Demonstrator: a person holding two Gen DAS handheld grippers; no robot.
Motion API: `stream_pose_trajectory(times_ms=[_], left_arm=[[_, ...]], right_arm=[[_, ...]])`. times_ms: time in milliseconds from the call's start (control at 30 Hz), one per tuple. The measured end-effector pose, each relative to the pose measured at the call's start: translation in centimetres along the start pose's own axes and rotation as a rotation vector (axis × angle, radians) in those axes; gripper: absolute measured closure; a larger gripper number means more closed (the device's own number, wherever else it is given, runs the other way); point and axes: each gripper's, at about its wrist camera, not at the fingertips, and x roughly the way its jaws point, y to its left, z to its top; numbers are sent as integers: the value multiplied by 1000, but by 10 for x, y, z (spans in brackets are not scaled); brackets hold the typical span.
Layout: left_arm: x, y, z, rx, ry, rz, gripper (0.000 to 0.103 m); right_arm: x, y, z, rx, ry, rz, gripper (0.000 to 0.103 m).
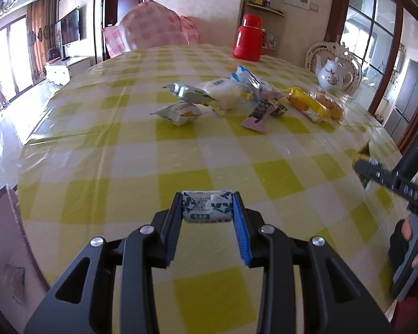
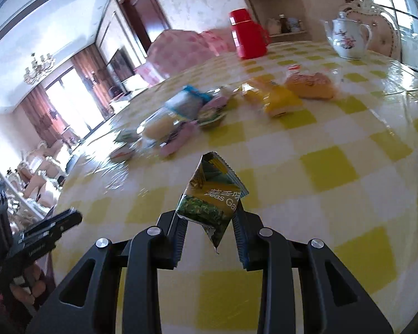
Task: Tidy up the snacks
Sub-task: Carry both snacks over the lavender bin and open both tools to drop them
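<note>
Fingers on my left gripper (image 1: 207,208) are pinched narrow around a small blue-and-white packet (image 1: 208,206), carried above the yellow checked tablecloth (image 1: 125,150). My right gripper (image 2: 209,217) clamps a green snack pouch (image 2: 211,197) the same way, tilted, its torn corner hanging down between the pads. Both are off the cloth. Ahead of me, the remaining snacks (image 1: 225,97) lie in a loose heap mid-table, a red flask (image 1: 248,39) and white teapot (image 1: 333,73) beyond them.
</note>
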Motion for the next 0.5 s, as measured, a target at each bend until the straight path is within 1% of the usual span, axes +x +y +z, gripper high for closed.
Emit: stream_pose_trajectory(times_ms=[200, 300, 500], left_arm=[[-25, 30, -9, -35, -25, 10, 68], [-36, 48, -13, -55, -30, 11, 68], [-58, 89, -26, -83, -39, 46, 68]], right_arm=[[4, 43, -18, -59, 45, 42, 72], [10, 70, -27, -102, 71, 65, 72], [17, 121, -41, -185, 107, 106, 72]])
